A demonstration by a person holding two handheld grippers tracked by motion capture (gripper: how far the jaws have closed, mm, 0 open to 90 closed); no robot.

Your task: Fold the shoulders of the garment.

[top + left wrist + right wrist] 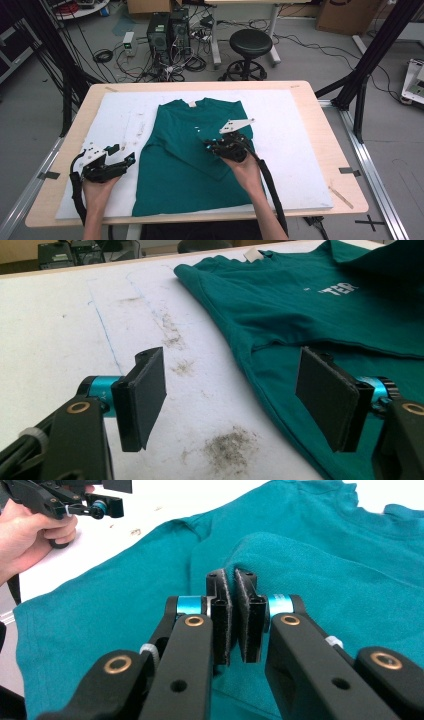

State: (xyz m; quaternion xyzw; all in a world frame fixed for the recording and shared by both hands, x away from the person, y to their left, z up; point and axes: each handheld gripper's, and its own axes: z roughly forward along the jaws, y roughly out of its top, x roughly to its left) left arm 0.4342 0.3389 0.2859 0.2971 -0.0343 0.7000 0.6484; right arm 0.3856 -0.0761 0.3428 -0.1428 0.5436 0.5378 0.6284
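- A teal T-shirt [185, 160] lies spread on the white mat [295, 150] that covers the worktop [340, 165], collar toward the far edge and hem toward the person.
- Its right sleeve is folded inward across the chest, so a doubled layer lies over the front; small white lettering [340, 288] shows on the chest in the left gripper view.
- The right hand-held gripper [233, 612] sits over the middle of the shirt, its jaws pressed nearly together on a raised fold of the teal cloth, which bunches up between the pads.
- The person's right hand [246, 169] holds that tool above the shirt's lower half.
- The left hand-held gripper [232, 397] is spread wide with nothing between its pads; it hovers at the shirt's left edge, one pad over the bare mat, the other over the cloth.
- The mat carries grey smudges [230, 445] near that edge.
- Beyond the worktop stand a black stool [250, 47] and computer towers [167, 32] on the floor.
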